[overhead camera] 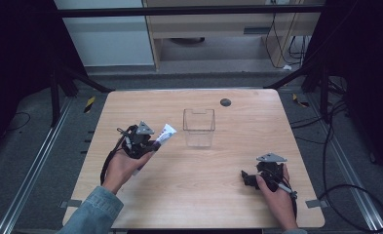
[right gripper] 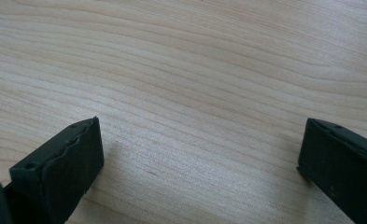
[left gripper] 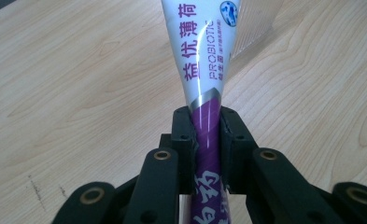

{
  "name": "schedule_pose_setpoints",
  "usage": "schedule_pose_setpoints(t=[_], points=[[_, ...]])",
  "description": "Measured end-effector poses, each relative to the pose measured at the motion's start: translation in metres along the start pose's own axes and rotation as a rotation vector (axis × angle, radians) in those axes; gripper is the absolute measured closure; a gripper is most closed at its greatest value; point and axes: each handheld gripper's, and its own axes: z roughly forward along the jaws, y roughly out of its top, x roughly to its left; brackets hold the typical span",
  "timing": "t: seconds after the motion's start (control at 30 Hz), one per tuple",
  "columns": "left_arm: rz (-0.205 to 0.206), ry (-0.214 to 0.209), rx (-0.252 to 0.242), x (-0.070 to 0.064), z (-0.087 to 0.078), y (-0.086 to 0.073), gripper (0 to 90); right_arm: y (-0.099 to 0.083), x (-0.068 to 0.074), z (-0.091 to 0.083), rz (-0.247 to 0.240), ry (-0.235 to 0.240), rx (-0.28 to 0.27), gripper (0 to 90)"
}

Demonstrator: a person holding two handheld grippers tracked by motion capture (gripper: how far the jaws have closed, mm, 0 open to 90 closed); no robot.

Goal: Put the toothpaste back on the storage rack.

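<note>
L claw [overhead camera: 152, 145] raised at mid-left, its 2 jaws clamped tight, held by L hand [overhead camera: 123, 165]. R claw [overhead camera: 247, 178] low at near right, jaws wide apart, R hand [overhead camera: 275, 192] behind.

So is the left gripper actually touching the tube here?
Touching. In the left gripper view, the left gripper has both jaws pressed against the purple part of the tube, with no gap on either side.

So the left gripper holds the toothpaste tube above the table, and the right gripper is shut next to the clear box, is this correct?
Not quite. The right gripper is open: the right gripper view shows its jaws wide apart over bare table, well away from the clear box. The left gripper does hold the toothpaste tube.
</note>
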Motion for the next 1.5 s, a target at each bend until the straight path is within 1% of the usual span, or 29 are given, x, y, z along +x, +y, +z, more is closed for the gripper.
schedule_pose_setpoints(t=[0.23, 0.27, 0.4, 0.47, 0.5, 0.67, 0.93, 1.13, 1.27, 1.33, 1.5], points=[[0.015, -0.008, -0.001, 0.000, -0.005, 0.009, 77.8, 0.000, 0.000, 0.000, -0.001, -0.001, 0.000, 0.3], [0.021, -0.003, -0.006, 0.000, -0.007, 0.011, 77.8, 0.000, 0.000, 0.000, -0.001, -0.001, 0.000, 0.3], [0.024, -0.002, -0.017, 0.001, -0.010, 0.016, 77.8, 0.000, 0.000, 0.000, 0.000, 0.000, 0.000, 0.3], [0.029, 0.000, -0.025, 0.003, -0.013, 0.022, 77.8, 0.000, 0.000, 0.000, -0.001, 0.000, 0.000, 0.3], [0.029, 0.000, -0.025, 0.003, -0.013, 0.022, 77.8, 0.000, 0.000, 0.000, -0.001, 0.000, 0.000, 0.3], [0.040, 0.003, -0.042, 0.004, -0.018, 0.032, 77.8, 0.000, 0.000, 0.000, 0.000, 0.000, 0.000, 0.3], [0.049, 0.004, -0.061, 0.004, -0.022, 0.044, 77.8, 0.000, 0.000, 0.000, -0.001, 0.000, 0.000, 0.3], [0.059, 0.006, -0.077, 0.003, -0.026, 0.057, 77.8, 0.000, 0.000, 0.000, -0.001, 0.001, 0.000, 0.3], [0.075, 0.010, -0.088, 0.000, -0.028, 0.069, 77.8, 0.000, 0.000, 0.000, -0.001, 0.001, 0.000, 0.3], [0.076, 0.007, -0.097, 0.000, -0.029, 0.075, 77.8, 0.000, 0.000, 0.000, -0.001, 0.000, 0.000, 0.3], [0.089, 0.006, -0.098, -0.002, -0.028, 0.085, 77.8, 0.000, 0.000, 0.000, 0.000, 0.001, 0.000, 0.3]])
